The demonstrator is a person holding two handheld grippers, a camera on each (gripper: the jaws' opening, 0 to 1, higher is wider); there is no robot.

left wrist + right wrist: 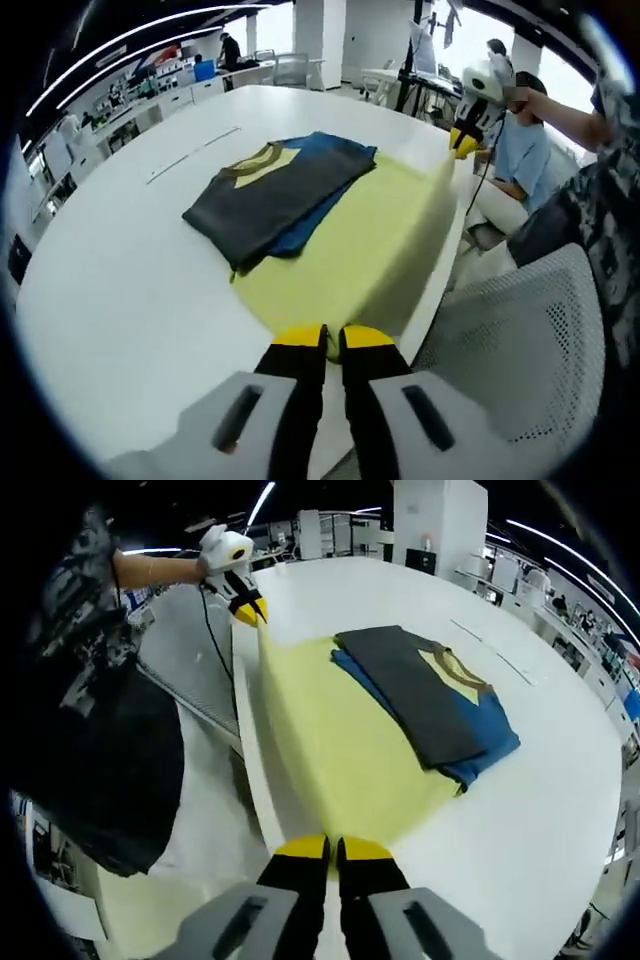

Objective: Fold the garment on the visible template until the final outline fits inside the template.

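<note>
A folded garment, dark grey over blue with an olive collar, lies on the far part of a yellow template sheet on a white table. Its far side reaches past the sheet's edge. My left gripper is shut on the sheet's near corner at the table edge. My right gripper holds the sheet's other near corner. In the right gripper view the garment lies on the sheet, the right gripper is shut on its corner, and the left gripper pinches the far corner.
A white mesh chair stands close to the table edge on the right, with a seated person beyond it. A person's dark patterned clothing is close on the left. Thin tape lines mark the table. Desks and shelves line the back.
</note>
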